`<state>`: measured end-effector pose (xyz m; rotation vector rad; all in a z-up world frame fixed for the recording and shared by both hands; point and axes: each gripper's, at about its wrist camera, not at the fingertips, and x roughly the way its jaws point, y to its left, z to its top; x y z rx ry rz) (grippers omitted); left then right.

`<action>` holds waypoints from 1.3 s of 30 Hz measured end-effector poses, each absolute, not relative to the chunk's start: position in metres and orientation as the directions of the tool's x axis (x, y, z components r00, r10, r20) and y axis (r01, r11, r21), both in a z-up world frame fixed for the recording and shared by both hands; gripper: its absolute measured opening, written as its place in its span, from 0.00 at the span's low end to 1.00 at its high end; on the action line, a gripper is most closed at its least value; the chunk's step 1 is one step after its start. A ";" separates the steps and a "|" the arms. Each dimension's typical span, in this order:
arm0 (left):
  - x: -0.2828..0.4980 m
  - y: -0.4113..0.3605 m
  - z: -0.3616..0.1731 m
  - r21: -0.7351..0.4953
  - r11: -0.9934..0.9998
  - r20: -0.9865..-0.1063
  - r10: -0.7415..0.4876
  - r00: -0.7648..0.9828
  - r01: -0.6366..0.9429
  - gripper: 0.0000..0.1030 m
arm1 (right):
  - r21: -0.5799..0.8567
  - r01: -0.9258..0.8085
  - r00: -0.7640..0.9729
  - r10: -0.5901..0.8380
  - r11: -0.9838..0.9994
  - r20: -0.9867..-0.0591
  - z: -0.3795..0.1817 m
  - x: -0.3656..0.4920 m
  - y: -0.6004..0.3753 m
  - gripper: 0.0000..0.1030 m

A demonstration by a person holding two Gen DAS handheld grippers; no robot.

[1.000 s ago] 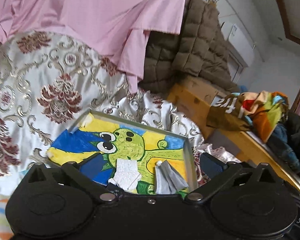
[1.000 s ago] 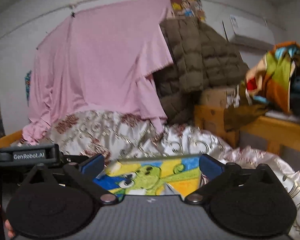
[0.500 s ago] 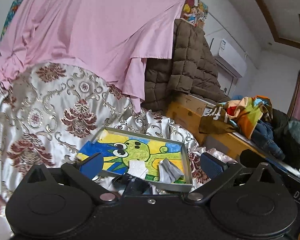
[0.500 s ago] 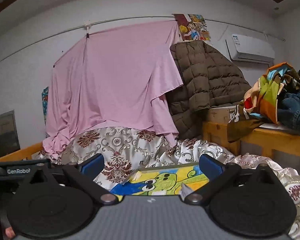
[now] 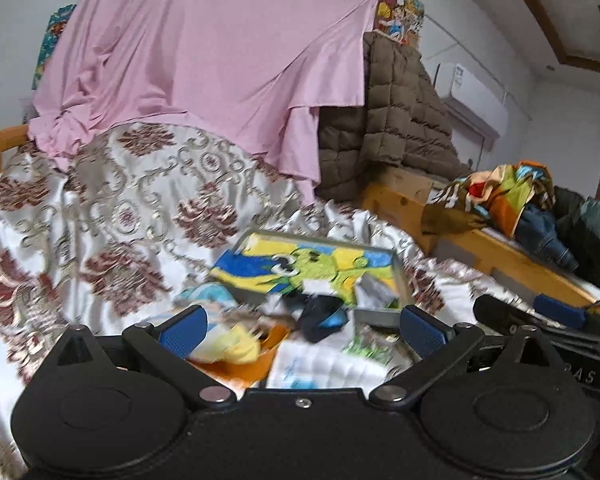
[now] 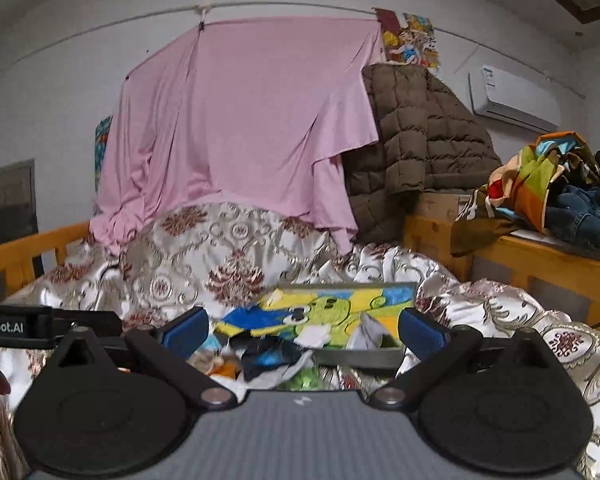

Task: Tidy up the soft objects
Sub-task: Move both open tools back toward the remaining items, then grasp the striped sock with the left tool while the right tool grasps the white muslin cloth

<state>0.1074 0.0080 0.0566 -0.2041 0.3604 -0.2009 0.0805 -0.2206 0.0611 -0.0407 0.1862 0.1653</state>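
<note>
So both grippers are just hanging over the bed, jaws spread wide, nothing in either one. The left gripper [image 5: 302,326] has the pile of small soft items [image 5: 260,336] right between and just beyond its blue pads: a yellow bit, something orange, and a dark navy sock-looking thing with a bright blue patch [image 5: 322,316] a little ahead, to the right of center. Bit blurry, so I can't say exactly what each piece is.

The right gripper [image 6: 302,330] sees that same dark piece [image 6: 266,354] ahead, left of center. The cartoon-print tray [image 6: 356,356] sits just behind the pile on the floral bedspread [image 6: 228,248], with a white scrap and a grey one already in it.

My guess: left is nearer the pile, so it grabs next, reaching straight forward and down.
</note>
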 end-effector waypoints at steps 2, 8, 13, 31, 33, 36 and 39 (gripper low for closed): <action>0.102 0.012 0.050 -0.224 0.964 -0.341 -0.213 0.916 0.141 0.99 | -0.041 -0.176 0.964 0.164 0.984 -0.208 0.056 0.079 -0.216 1.00; 0.090 0.028 0.029 -0.213 0.972 -0.399 -0.183 0.898 0.103 0.99 | -0.063 -0.206 0.937 0.178 0.977 -0.302 0.037 0.075 -0.204 1.00; 0.086 0.037 0.015 -0.203 0.976 -0.439 -0.157 0.885 0.072 0.99 | -0.087 -0.236 0.909 0.188 0.968 -0.372 0.022 0.073 -0.194 1.00; 0.105 0.034 -0.012 -0.187 0.982 -0.585 -0.123 0.802 0.014 0.99 | -0.065 -0.408 0.750 0.294 0.911 -0.592 -0.033 0.094 -0.169 1.00; 0.112 0.034 -0.013 -0.184 0.983 -0.588 -0.116 0.800 0.007 0.99 | -0.043 -0.407 0.741 0.303 0.912 -0.600 -0.036 0.099 -0.171 1.00; 0.126 0.036 -0.013 -0.181 0.983 -0.589 -0.100 0.802 -0.011 0.99 | -0.002 -0.397 0.733 0.316 0.918 -0.602 -0.039 0.106 -0.176 1.00; 0.141 0.039 -0.012 -0.168 0.986 -0.580 -0.084 0.810 -0.018 0.99 | 0.028 -0.385 0.733 0.324 0.922 -0.599 -0.041 0.115 -0.181 1.00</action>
